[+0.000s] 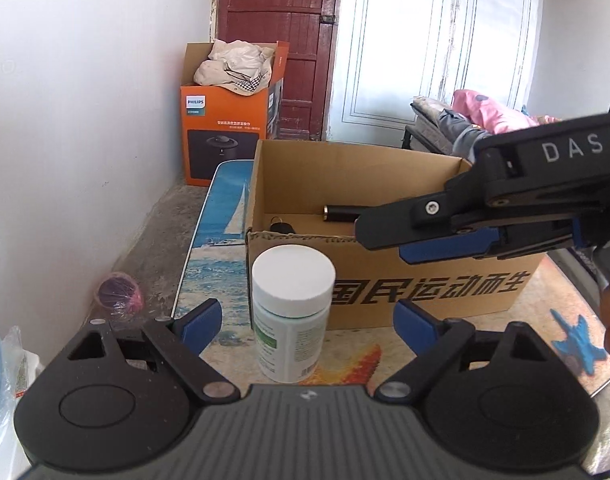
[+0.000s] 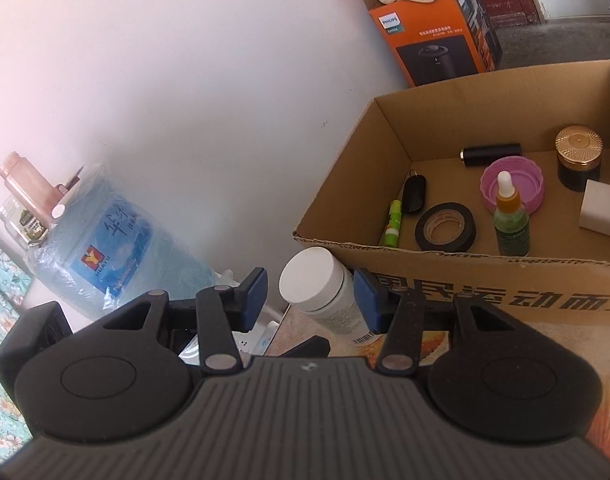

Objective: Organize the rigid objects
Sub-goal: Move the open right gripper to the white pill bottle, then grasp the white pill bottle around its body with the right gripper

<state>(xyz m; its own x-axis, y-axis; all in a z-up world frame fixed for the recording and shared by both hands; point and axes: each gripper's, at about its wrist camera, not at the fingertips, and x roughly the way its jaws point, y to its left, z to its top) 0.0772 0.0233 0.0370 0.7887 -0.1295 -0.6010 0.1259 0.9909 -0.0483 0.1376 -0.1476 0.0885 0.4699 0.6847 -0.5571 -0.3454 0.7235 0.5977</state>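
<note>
only right wrist shows tape roll [image 2: 445, 227] in cardboard box [image 2: 385, 168].

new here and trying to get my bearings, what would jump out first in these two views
The white-capped bottle stands on the table just in front of the cardboard box, between the wide-open fingers of the left hand-held gripper. Next comes the box itself, already holding a tape roll, a dropper bottle and a gold-lidded jar. The right hand-held gripper reaches in over the box's near rim.
</note>
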